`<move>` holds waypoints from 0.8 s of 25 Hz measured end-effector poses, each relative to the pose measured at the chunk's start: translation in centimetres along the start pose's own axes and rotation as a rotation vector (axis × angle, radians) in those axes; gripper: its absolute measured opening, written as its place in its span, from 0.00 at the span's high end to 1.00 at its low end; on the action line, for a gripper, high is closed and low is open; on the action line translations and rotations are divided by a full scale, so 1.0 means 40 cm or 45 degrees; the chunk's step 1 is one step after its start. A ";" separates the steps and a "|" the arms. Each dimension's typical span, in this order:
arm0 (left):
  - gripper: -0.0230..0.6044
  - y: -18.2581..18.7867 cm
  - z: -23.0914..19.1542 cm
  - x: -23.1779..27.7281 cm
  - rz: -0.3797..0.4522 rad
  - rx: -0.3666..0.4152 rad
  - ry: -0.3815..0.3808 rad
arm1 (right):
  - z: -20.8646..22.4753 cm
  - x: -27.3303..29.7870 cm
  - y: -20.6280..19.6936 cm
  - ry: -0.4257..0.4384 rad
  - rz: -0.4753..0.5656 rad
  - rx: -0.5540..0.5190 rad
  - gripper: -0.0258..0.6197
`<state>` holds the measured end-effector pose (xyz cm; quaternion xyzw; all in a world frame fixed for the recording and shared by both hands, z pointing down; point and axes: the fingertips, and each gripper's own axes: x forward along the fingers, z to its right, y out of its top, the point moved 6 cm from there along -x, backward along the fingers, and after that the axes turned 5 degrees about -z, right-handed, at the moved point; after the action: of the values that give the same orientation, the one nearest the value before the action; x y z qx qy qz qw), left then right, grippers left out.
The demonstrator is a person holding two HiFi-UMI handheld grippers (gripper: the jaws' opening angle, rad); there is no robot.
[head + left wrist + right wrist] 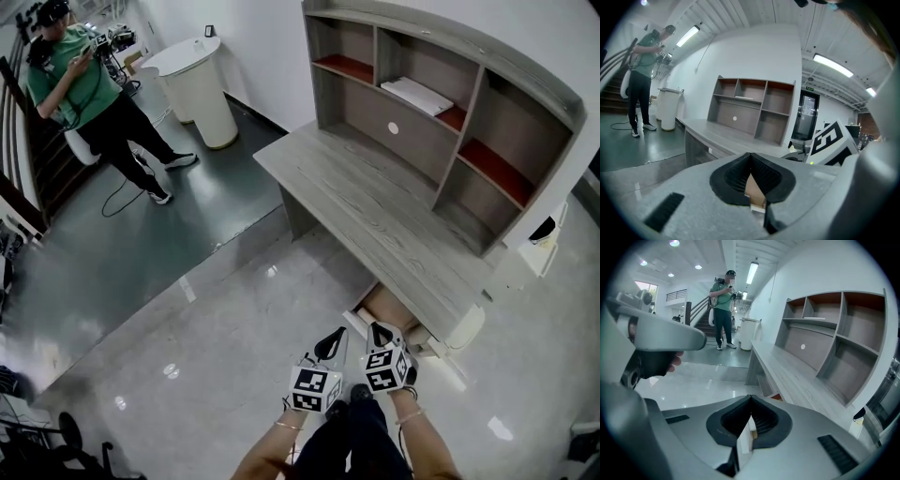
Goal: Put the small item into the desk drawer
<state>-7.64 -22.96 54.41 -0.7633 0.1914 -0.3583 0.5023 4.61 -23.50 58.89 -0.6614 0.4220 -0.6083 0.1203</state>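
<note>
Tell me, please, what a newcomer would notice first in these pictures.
A grey wooden desk with a shelf unit fills the right of the head view, and a drawer stands open under its near edge. Close before that drawer, at the bottom, the left gripper and the right gripper are both shut. Far to the upper left, a person in a green shirt stands on the dark floor.

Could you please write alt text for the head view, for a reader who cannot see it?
Seen from above, the left gripper and right gripper, both shut, hang side by side before the open drawer of a grey desk with a shelf unit on top. A person in a green shirt stands at upper left.
</note>
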 end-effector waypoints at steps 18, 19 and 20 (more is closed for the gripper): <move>0.94 0.104 0.014 -0.053 -0.060 -0.046 -0.067 | 0.049 -0.148 0.069 -0.041 0.092 0.200 0.96; 0.94 0.110 0.018 -0.059 -0.055 -0.042 -0.061 | 0.051 -0.158 0.073 -0.048 0.103 0.198 0.96; 0.94 0.115 0.023 -0.065 -0.050 -0.039 -0.053 | 0.053 -0.169 0.077 -0.054 0.117 0.190 0.96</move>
<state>-8.39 -22.62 49.10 -0.7818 0.1712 -0.3490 0.4874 5.92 -21.38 51.58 -0.6433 0.4028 -0.6177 0.2058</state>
